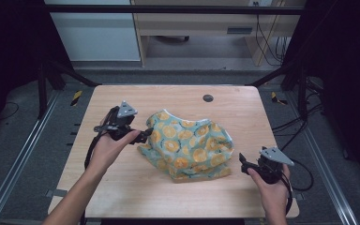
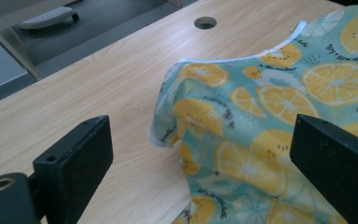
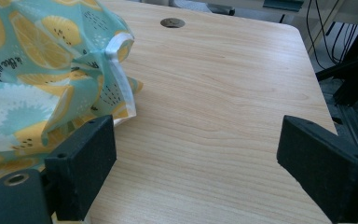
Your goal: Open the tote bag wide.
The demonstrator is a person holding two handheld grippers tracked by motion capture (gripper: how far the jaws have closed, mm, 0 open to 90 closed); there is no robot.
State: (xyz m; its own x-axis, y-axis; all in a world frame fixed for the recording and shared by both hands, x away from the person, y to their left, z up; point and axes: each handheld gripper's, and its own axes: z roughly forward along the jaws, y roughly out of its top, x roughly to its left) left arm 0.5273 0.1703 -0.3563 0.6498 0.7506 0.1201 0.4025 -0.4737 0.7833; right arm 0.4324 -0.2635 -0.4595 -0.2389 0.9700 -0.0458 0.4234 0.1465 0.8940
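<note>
Holding a gripper in each hand, I am looking down on a pale wood-grain worktop [image 1: 122, 187] with rounded corners and a small dark round hole [image 1: 208, 98] near its far edge. A crumpled cloth [image 1: 190, 145] is lying near the middle of it: thin, soft fabric, teal with yellow citrus slices and small dark lettering, edged in white binding, bunched into loose folds.

My left gripper [image 1: 145, 135] is sitting at the cloth's left edge with its blocky black jaws wide apart and gripping nothing; in the left gripper view [image 2: 200, 163] the cloth's folded hem is lying between them and under the right one.

My right gripper [image 1: 243, 161] is just beside the cloth's right corner, jaws likewise spread wide and empty; in the right gripper view [image 3: 196, 163] bare wood is lying between them, with the cloth and a loop of white binding [image 3: 121, 79] bulging behind the left jaw.

Grey floor [image 1: 23, 145], metal rails and dark frame posts are surrounding the worktop, with cables trailing at the right.
</note>
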